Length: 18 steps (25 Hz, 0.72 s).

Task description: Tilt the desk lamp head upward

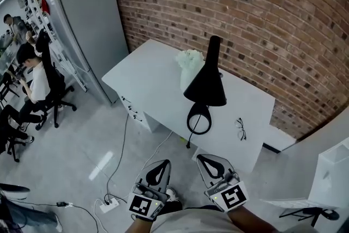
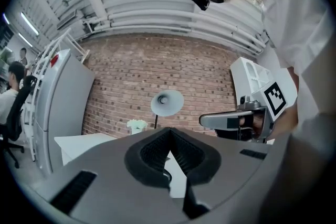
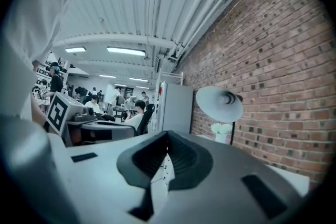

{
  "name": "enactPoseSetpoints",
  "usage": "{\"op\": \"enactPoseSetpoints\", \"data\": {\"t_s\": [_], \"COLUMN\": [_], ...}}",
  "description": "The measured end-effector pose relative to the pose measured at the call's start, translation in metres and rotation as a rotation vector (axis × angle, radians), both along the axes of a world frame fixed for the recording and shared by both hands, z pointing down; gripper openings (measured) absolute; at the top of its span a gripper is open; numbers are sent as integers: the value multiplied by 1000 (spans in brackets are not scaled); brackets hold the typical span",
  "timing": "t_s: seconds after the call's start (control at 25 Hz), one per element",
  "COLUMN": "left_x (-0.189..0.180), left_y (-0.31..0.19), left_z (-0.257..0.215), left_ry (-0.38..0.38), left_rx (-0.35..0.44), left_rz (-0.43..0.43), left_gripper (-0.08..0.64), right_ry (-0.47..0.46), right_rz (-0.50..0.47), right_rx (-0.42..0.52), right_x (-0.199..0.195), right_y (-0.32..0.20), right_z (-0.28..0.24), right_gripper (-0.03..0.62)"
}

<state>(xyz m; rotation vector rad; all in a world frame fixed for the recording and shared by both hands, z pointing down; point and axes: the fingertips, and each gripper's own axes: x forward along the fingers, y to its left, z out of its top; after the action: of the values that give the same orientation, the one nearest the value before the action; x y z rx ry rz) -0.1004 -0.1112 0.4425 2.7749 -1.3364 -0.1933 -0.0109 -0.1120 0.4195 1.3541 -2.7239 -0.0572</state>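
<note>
Desk lamp: black, with a cone shade and a round base; stands near the front edge of the white desk, with the shade's open side turned toward the grippers.
Lamp relative to fingers: well apart, ahead of both grippers and touching neither; base almost straight in front of the right gripper.
Left gripper: fingers pressed together at the tips, nothing between them; held low, short of the desk.
Right gripper: fingers likewise closed tip to tip and empty; just beside the left gripper.
Left gripper view: lamp shade above the closed fingers, far off against the brick wall.
Right gripper view: lamp shade up and to the right of the closed fingers.
Counts: one lamp, one desk, two grippers, one pair of glasses, one bunch of white flowers.
Glasses: flat on the desk, right of the lamp base.
Flowers: behind the lamp, partly hidden by the shade.
Floor: one power strip with cables, left of the grippers.
</note>
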Motion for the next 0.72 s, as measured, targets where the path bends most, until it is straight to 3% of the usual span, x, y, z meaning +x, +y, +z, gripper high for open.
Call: {"op": "enactPoseSetpoints", "data": {"t_s": [0.36,0.72], "left_x": [-11,1], "left_y": [-51,-84], "left_z": [1,-4], "left_ry": [31,-5], "left_rx": [-13,-7], "left_rz": [80,78], "left_gripper": [5,5], "right_ry": [22,-22], "right_rz": [112,181], "right_rx": [31,114], "right_x": [-6,19], "right_y": [-48,-97], "right_z": [-8,-32], "right_gripper": [15,15]}}
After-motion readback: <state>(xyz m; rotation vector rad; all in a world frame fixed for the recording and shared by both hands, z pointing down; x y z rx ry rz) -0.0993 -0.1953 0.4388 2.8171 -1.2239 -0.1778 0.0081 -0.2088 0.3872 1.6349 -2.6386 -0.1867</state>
